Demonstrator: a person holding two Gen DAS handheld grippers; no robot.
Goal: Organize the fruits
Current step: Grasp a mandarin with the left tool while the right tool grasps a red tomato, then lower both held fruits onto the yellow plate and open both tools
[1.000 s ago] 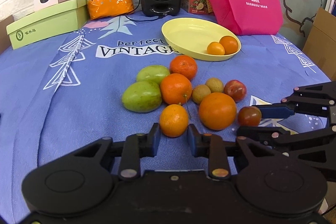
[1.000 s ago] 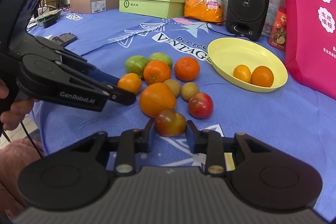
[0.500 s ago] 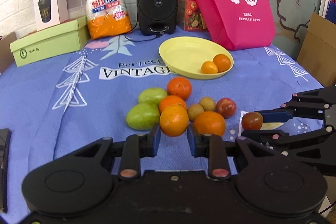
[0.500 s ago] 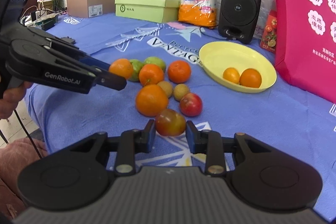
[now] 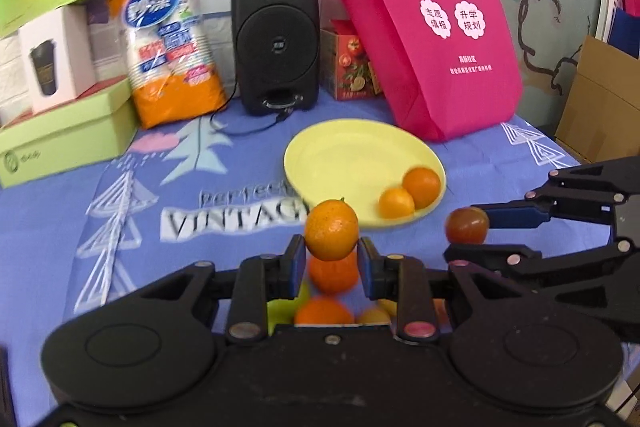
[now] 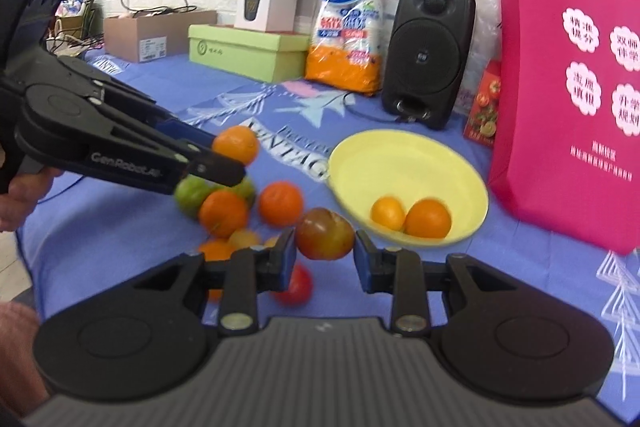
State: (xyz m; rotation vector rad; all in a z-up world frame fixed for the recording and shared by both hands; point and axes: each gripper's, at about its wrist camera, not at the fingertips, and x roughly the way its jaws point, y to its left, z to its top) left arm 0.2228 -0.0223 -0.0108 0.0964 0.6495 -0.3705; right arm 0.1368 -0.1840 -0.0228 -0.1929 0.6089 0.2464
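Observation:
My left gripper is shut on a small orange and holds it above the table, short of the yellow plate. My right gripper is shut on a dark red-green tomato, also lifted. It also shows in the left wrist view. The plate holds two small oranges. Several oranges, green fruits and a red fruit lie on the blue cloth below the grippers.
A pink bag stands right behind the plate. A black speaker, an orange packet of cups and a green box line the back. A cardboard box is at the right.
Both grippers have risen from the cloth with their fruits and moved forward toward the yellow plate. The fruit pile now lies below and behind the fingertips.

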